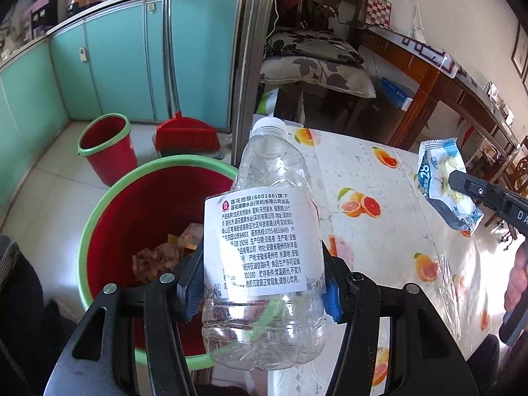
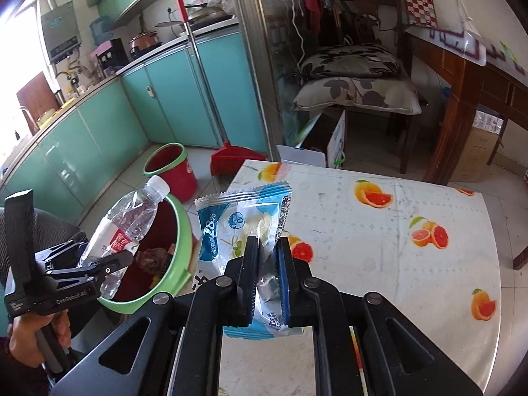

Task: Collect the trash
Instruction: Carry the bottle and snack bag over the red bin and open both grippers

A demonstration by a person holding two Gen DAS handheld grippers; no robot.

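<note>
From the left wrist view, the left gripper (image 1: pixel 260 283) has its jaws about half spread and clamped on the one clear plastic bottle (image 1: pixel 264 231), gripped low on its labelled body with the white cap pointing up and away. The bottle hangs past the left edge of the desk (image 1: pixel 379 171), over the near red bin (image 1: pixel 99 217) with the green rim, which I judge is the reason for the hold: a release here would drop it straight in. That bin already carries some brownish crumpled scraps at its bottom. A second, smaller red bin (image 1: pixel 105 151) stands farther off on the floor beside a red broom (image 1: pixel 184 132), so there are two bins and one broom. Toward the right edge of the desk the right gripper (image 1: pixel 462 181) comes in side-on, with one blue-and-white snack wrapper (image 1: pixel 445 184) at its tip. From the right wrist view, the right gripper (image 2: pixel 269 264) has its jaws drawn narrow and pinching that snack wrapper (image 2: pixel 244 227) at its lower half, lifted clear above the desk (image 2: pixel 379 257) near its left edge, probably to carry it across to the near red bin (image 2: pixel 181 231). The left gripper (image 2: pixel 109 264) shows here with the plastic bottle (image 2: pixel 128 221) tilted over that bin's mouth. Counted: one bottle, one wrapper, two grippers, and no other loose trash visible on the desk.
</note>
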